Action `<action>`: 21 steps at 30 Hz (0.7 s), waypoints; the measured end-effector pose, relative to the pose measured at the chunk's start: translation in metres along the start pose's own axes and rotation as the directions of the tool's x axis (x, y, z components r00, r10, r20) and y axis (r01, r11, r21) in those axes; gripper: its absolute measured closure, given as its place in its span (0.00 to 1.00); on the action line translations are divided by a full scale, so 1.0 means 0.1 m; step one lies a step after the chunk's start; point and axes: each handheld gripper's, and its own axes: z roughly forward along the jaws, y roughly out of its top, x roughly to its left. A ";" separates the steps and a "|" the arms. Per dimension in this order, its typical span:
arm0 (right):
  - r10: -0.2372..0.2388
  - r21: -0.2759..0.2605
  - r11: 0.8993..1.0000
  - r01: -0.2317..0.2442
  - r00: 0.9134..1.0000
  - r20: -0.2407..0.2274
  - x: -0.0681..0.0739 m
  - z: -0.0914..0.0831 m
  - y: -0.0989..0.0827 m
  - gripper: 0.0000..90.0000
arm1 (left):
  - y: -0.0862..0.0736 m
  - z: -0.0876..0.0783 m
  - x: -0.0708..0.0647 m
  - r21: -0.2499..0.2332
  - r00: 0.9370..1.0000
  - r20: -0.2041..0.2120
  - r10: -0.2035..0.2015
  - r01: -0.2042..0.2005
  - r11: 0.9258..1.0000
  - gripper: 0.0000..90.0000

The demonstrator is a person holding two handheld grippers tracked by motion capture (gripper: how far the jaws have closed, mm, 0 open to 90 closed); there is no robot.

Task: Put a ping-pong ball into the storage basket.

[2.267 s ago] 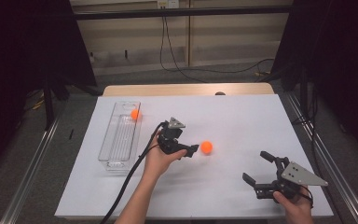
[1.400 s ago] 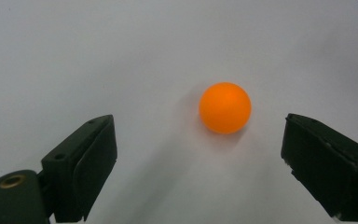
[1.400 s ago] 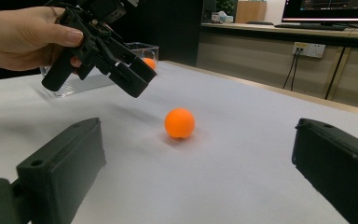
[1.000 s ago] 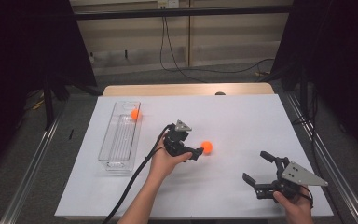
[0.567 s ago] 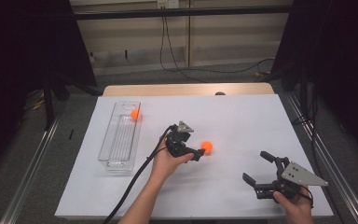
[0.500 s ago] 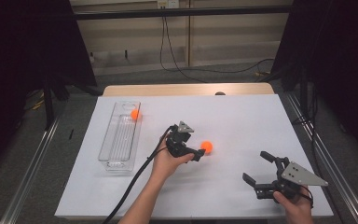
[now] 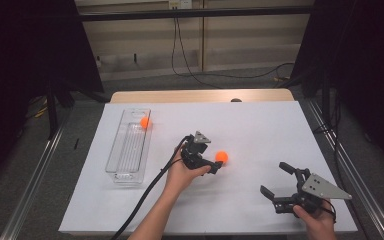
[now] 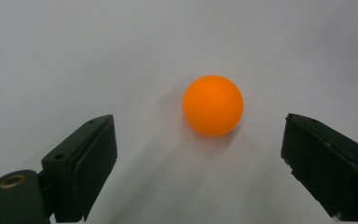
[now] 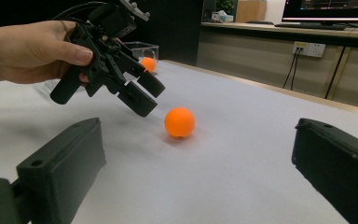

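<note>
At the far left of the white table cover (image 7: 260,125) lies a clear plastic tray (image 7: 128,147), long, narrow and ribbed along its floor. An orange ball in the tray (image 7: 145,122) sits at its far end, smooth and round.

To the right of the tray, near the middle of the cover, the person's left forearm comes up from the near edge. The left hand (image 7: 180,175) grips the left gripper (image 7: 218,164) with its jaws aimed right and tipped down toward the cover. A black cable trails back from it toward the near edge, and a grey three-cornered plate sits on top. Its jaws stand wide apart with nothing pressed between them. In the left gripper view the loose orange ball (image 8: 212,105) rests on the cover just ahead of the two matt black pads, between their lines but touching neither. In the high view this ball (image 7: 222,157) lies just right of the gripper's tips, well apart from the tray.

Farther right, near the cover's near right corner, the right hand (image 7: 317,222) holds the right gripper (image 7: 276,180) low and pointing left toward the ball. Its black jaws are spread wide and empty. Nothing lies between either gripper and the loose ball.
</note>
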 end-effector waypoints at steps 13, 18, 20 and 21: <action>-0.001 0.002 1.000 0.001 1.000 0.000 0.00 0.00 0.00 0.02 | 0.00 0.05 -0.02 0.003 1.000 0.008 0.007 -0.007 1.000 0.12; -0.004 0.005 1.000 0.004 1.000 -0.001 0.00 0.00 0.00 0.02 | 0.00 0.07 -0.02 0.007 1.000 0.009 0.007 -0.007 1.000 0.12; -0.006 0.006 1.000 0.006 1.000 -0.001 0.00 0.00 0.00 0.02 | 0.00 0.08 -0.02 0.006 1.000 0.008 0.010 -0.011 1.000 0.12; -0.004 0.004 1.000 0.004 1.000 0.000 0.00 0.00 0.00 0.02 | 0.00 0.08 -0.02 0.004 1.000 0.009 0.006 -0.006 1.000 0.12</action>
